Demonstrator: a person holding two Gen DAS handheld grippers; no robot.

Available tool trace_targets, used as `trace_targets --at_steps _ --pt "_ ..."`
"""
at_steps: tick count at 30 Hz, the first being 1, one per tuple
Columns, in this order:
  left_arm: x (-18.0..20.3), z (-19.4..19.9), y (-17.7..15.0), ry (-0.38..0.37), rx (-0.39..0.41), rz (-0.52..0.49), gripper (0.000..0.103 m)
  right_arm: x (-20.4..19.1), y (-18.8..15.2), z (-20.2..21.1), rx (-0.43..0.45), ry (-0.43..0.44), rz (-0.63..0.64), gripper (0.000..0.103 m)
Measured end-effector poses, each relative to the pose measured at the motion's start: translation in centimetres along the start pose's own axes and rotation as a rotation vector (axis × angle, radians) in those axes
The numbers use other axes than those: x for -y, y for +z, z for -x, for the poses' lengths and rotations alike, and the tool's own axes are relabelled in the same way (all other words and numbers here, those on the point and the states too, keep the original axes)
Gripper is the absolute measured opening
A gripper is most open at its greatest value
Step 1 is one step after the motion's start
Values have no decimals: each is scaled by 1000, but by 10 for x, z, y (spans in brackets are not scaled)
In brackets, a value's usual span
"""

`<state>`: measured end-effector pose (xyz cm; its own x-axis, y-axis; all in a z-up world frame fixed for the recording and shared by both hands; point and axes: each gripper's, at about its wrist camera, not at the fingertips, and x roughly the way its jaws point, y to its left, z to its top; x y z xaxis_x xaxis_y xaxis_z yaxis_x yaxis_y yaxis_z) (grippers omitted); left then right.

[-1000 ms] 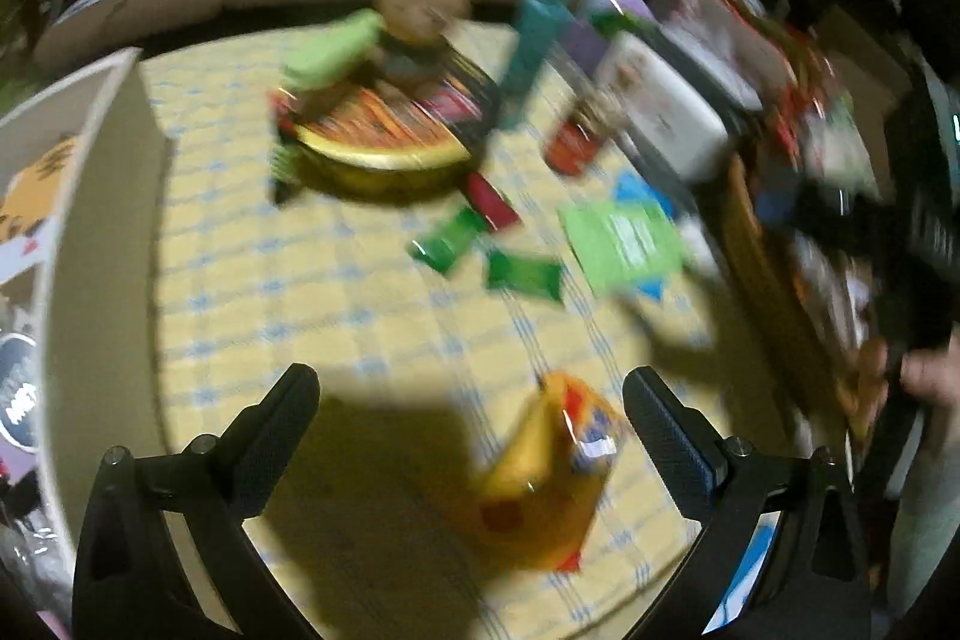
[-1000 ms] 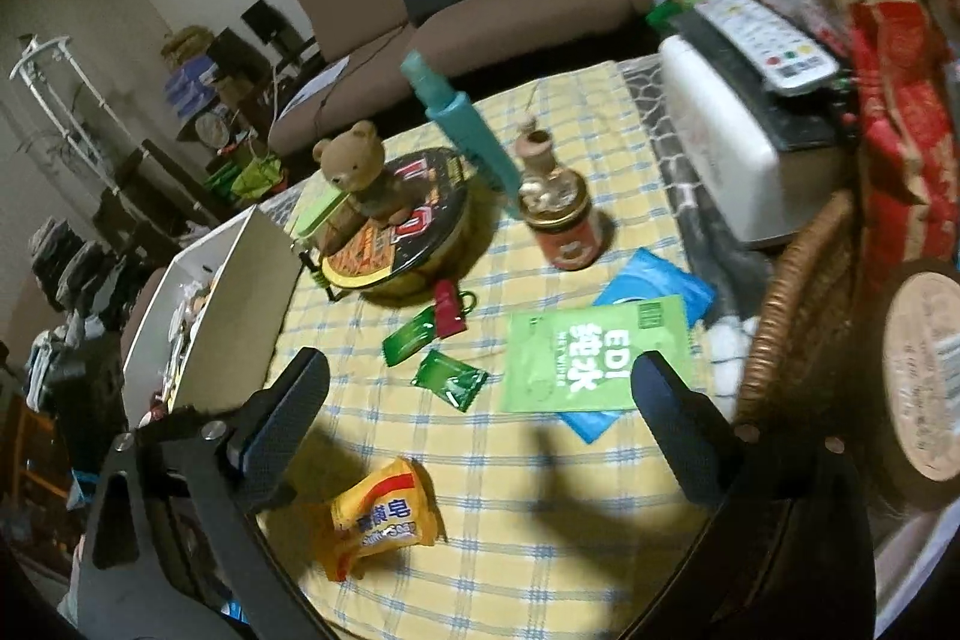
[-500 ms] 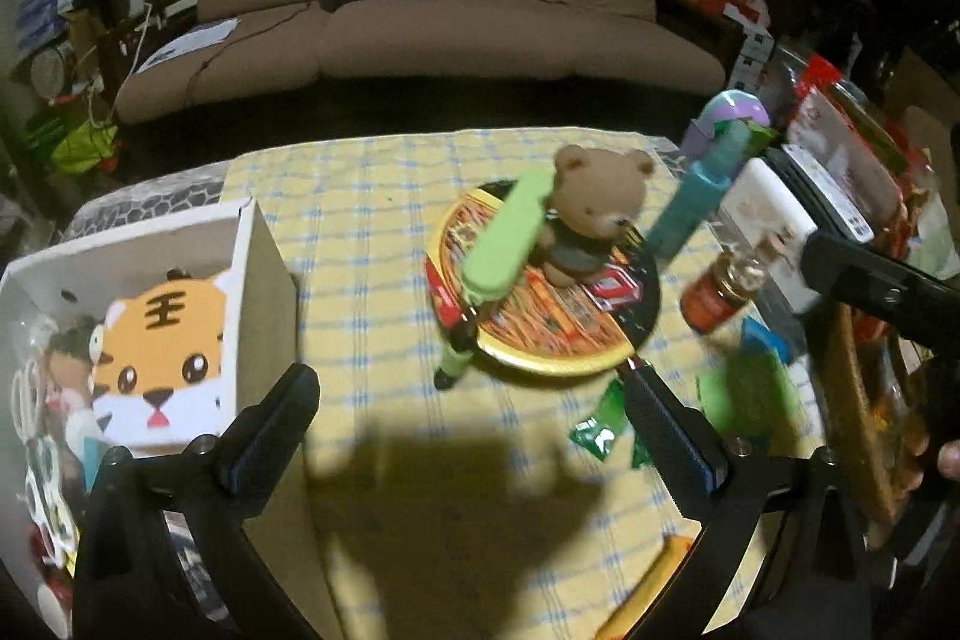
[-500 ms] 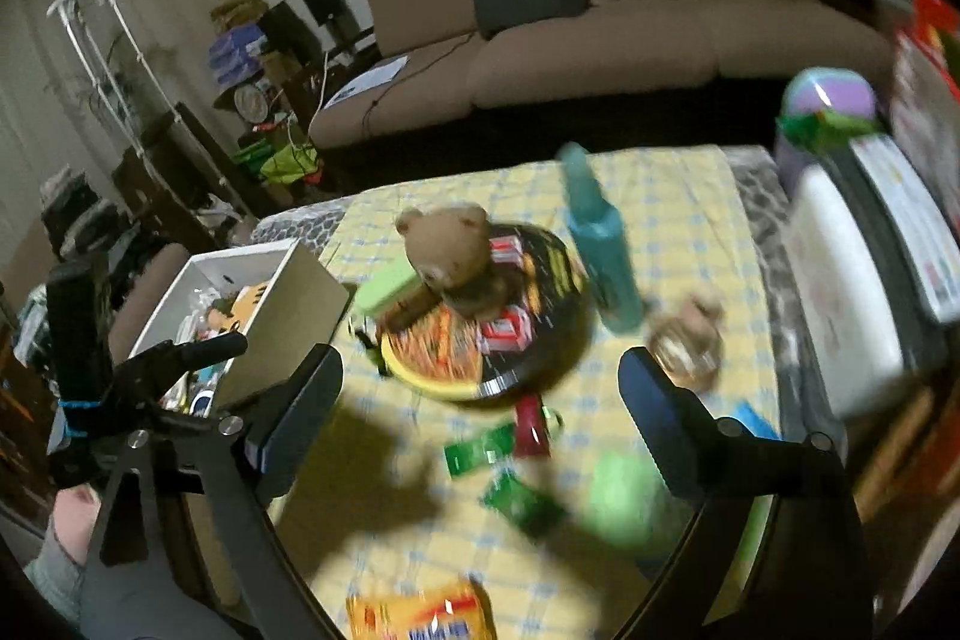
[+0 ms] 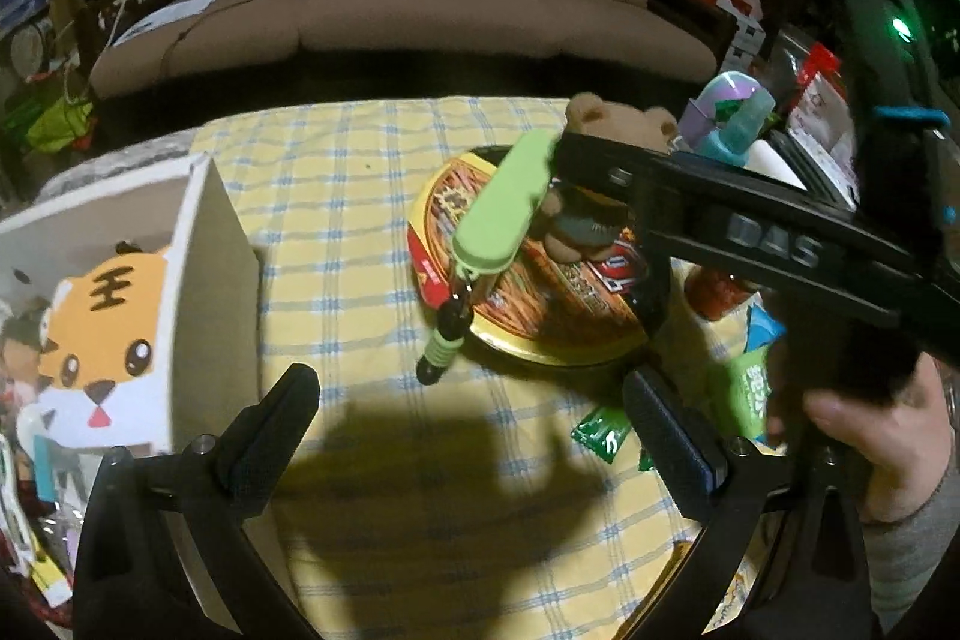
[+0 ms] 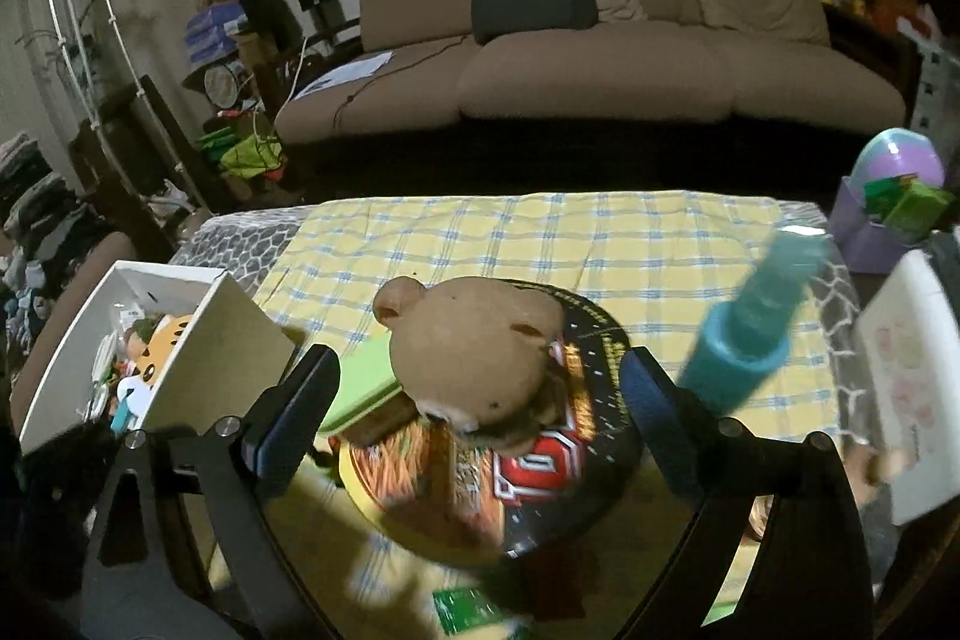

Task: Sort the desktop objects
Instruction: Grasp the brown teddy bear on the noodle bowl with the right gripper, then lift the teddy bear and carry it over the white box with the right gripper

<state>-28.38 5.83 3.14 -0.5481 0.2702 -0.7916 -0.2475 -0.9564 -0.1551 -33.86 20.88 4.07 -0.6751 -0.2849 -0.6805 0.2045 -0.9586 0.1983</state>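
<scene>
The left gripper (image 5: 468, 436) hangs with jaws wide apart over the checked cloth (image 5: 360, 232). Ahead of it sits a round tin (image 5: 540, 304) — a bear (image 5: 606, 196) and green case (image 5: 504, 202) on top. The right gripper (image 5: 576, 154) reaches at the bear. Left, a box (image 5: 222, 292).

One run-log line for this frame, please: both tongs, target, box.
right tongs: open, straddling teddy bear on round tin | left tongs: open, empty, over tablecloth | white box: holds toys
</scene>
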Motion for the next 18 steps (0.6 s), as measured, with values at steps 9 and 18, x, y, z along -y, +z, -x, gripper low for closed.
trace_targets --at_steps 9,18 --pt "6 -2 -2 -1 9 -12 103 -2 -3 -6 -11 -7 33 53" --pt "17 19 -1 -30 82 -43 103 10 8 51 25 107 5 53"
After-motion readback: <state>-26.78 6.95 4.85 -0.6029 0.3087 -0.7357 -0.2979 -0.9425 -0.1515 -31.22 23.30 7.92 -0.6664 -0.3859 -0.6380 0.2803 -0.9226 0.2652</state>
